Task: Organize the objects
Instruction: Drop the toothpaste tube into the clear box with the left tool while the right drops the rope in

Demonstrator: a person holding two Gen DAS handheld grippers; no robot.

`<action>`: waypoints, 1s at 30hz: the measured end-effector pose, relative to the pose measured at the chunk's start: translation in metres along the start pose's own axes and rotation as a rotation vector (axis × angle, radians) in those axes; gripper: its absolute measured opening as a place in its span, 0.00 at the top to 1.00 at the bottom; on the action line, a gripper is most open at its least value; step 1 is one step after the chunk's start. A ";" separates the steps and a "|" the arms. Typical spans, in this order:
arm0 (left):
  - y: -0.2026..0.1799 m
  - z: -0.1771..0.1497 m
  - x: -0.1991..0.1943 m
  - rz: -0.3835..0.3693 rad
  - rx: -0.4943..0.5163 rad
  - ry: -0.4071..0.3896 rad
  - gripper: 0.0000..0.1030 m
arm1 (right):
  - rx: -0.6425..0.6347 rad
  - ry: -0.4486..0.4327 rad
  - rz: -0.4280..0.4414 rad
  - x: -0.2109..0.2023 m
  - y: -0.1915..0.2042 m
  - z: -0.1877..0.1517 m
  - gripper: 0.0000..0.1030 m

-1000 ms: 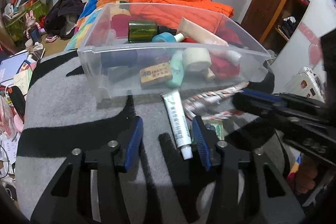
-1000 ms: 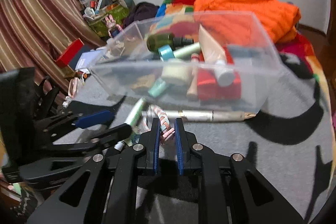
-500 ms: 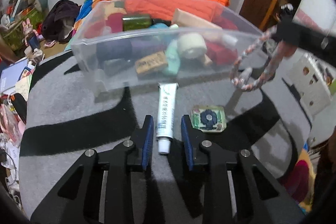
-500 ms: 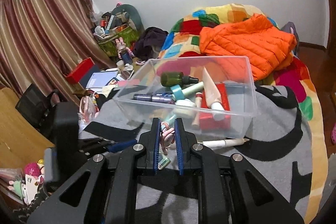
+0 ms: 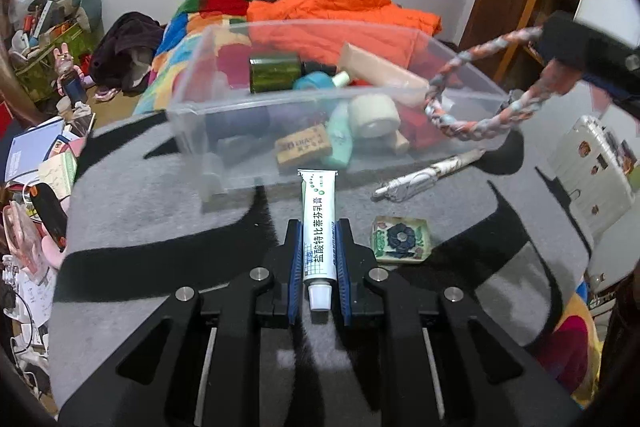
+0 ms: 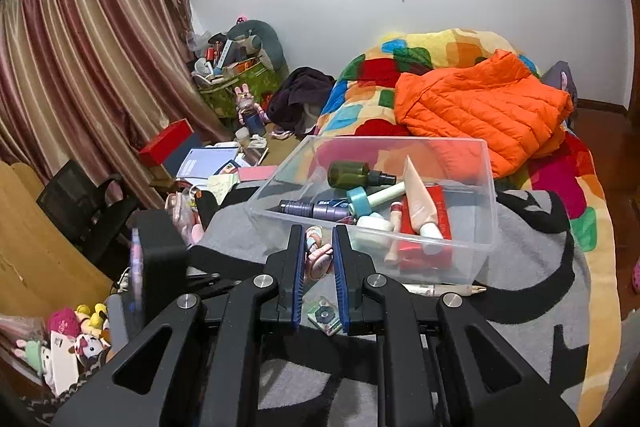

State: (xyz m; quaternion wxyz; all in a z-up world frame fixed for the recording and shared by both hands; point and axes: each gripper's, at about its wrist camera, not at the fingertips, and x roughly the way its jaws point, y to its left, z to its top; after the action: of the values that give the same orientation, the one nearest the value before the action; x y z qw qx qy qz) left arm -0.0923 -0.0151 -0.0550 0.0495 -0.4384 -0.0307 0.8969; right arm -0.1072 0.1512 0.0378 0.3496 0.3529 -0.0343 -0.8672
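A clear plastic bin (image 5: 280, 115) holding several toiletries stands on the grey and black blanket; it also shows in the right wrist view (image 6: 490, 187). My left gripper (image 5: 319, 259) is shut on a white ointment tube (image 5: 318, 223) lying on the blanket just before the bin. My right gripper (image 6: 318, 259) is shut on a braided pink and grey cord loop (image 6: 318, 261), held in the air above the bin's near right corner; the loop (image 5: 480, 123) hangs in the left wrist view too.
A patterned pen (image 5: 424, 177) and a square green flower tile (image 5: 400, 239) lie on the blanket right of the tube. An orange jacket (image 6: 480, 107) and a colourful quilt lie behind the bin. Clutter, a chair (image 6: 80, 203) and curtains fill the left side.
My left gripper closed on the ointment tube. My right gripper lifted the cord loop off the blanket and carried it up above the bin's right corner.
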 end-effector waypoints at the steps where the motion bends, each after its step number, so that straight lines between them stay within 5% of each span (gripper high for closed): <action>1: 0.000 0.000 -0.004 -0.002 0.000 -0.010 0.85 | 0.002 -0.002 -0.003 0.000 -0.001 0.000 0.88; 16: -0.001 0.042 -0.049 0.000 0.002 -0.166 0.85 | 0.039 -0.061 -0.039 0.003 -0.025 0.030 0.88; 30: 0.008 0.086 0.003 0.013 -0.008 -0.109 0.85 | 0.025 0.051 -0.069 0.072 -0.044 0.040 0.88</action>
State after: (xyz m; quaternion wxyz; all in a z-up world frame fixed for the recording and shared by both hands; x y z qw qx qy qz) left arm -0.1629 -0.0240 -0.0056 0.0402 -0.3894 -0.0339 0.9196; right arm -0.1952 0.1314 0.0121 0.3156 0.3803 -0.0239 -0.8690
